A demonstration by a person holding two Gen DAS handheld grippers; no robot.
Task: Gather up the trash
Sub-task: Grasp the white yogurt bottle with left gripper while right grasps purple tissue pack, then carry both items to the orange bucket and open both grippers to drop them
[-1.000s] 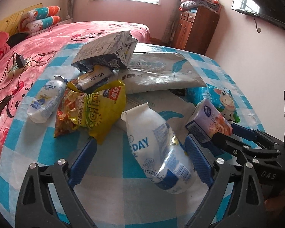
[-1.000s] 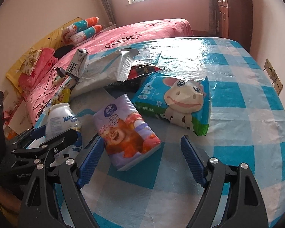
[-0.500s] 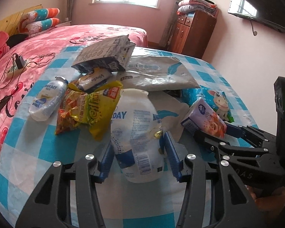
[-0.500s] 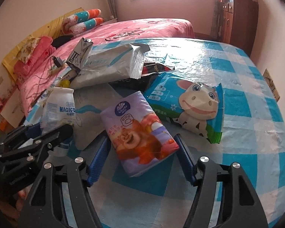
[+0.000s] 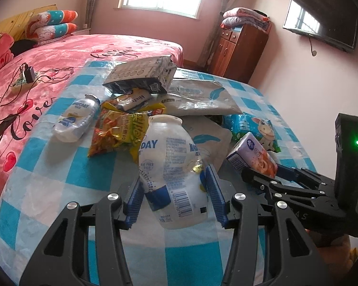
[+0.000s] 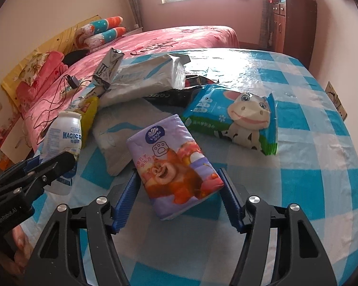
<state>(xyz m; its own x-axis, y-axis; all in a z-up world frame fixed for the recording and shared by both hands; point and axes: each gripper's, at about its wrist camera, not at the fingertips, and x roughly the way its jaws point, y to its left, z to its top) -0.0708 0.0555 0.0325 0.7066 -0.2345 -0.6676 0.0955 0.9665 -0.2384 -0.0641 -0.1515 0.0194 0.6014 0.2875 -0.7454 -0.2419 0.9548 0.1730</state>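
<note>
A white MAGICDAY plastic bottle point(image 5: 171, 157) stands upright between the blue pads of my left gripper point(image 5: 174, 197), which is shut on its lower body. The right wrist view shows the same bottle point(image 6: 62, 138) and the left gripper point(image 6: 57, 164) at the far left. A purple Vinda tissue pack point(image 6: 171, 162) with a cartoon bear lies tilted between the pads of my right gripper point(image 6: 179, 197). Its jaws are closing and both pads touch the pack's sides. In the left wrist view the tissue pack point(image 5: 253, 152) sticks up from the right gripper point(image 5: 257, 174).
On the blue-checked tablecloth point(image 6: 310, 166) lie a second white bottle point(image 5: 75, 119), a yellow snack bag point(image 5: 119, 131), a torn carton point(image 5: 140, 76), a large silver-white pack point(image 5: 195, 97) and a cow-print wipes pack point(image 6: 234, 116). A pink bed point(image 5: 59, 54) lies to the left.
My left gripper closed on the lying bottle and brought it upright, slightly raised. The right gripper's jaws narrowed onto the tissue pack, whose near end tipped up.
</note>
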